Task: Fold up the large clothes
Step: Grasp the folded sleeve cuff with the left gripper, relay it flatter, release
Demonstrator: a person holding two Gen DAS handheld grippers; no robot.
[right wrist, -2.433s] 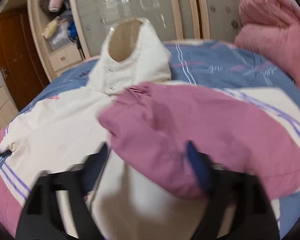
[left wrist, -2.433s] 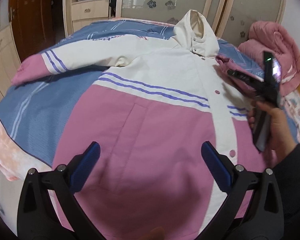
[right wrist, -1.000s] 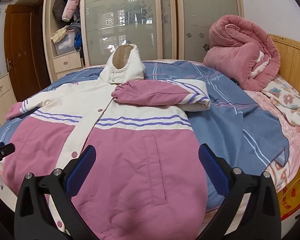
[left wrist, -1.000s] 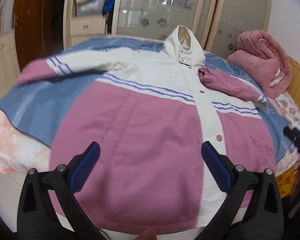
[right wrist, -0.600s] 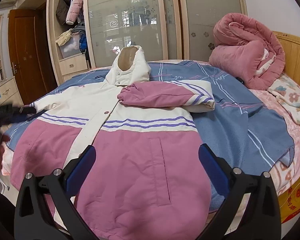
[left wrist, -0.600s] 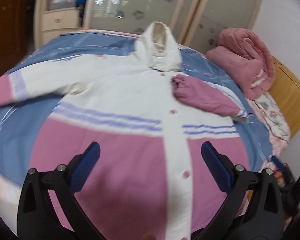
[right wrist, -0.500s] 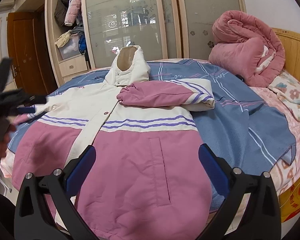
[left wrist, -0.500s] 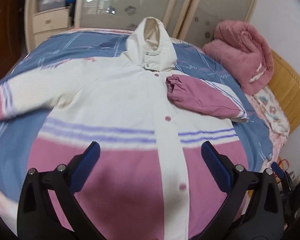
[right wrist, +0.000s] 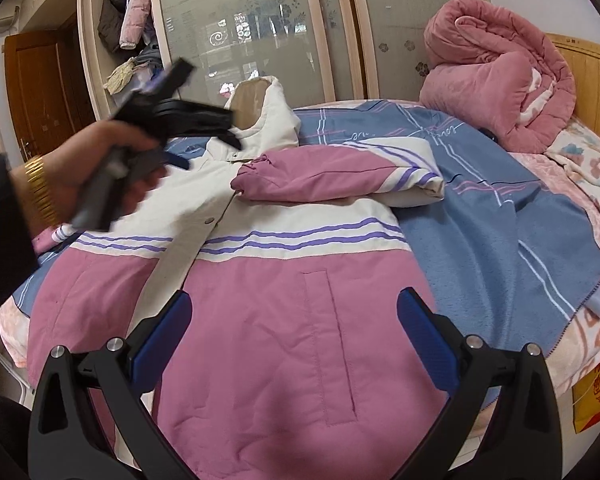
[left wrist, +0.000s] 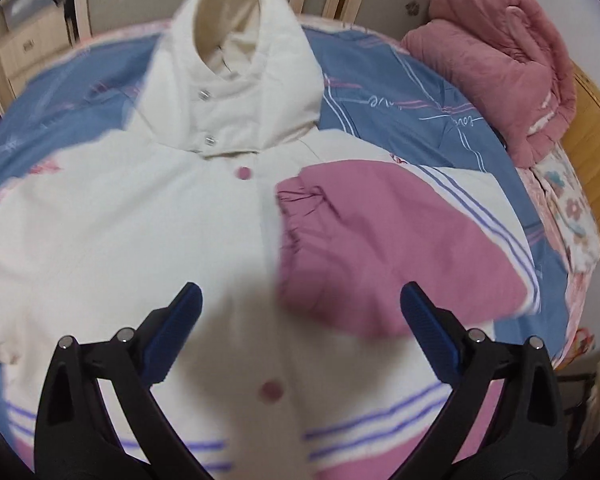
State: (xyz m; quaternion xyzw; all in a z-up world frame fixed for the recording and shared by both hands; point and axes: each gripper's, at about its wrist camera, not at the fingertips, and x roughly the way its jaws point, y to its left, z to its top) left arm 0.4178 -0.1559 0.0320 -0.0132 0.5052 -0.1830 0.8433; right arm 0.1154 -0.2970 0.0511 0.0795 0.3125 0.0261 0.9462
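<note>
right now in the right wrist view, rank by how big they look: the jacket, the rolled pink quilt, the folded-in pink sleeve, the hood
1. jacket, by far the largest.
2. rolled pink quilt; it lies farther back, so its true size is unsure.
3. folded-in pink sleeve.
4. hood, smallest, though the left gripper covers part of it.

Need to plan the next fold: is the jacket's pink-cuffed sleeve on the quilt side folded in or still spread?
Folded in. The sleeve lies across the jacket chest, cuff near the button placket.
</note>
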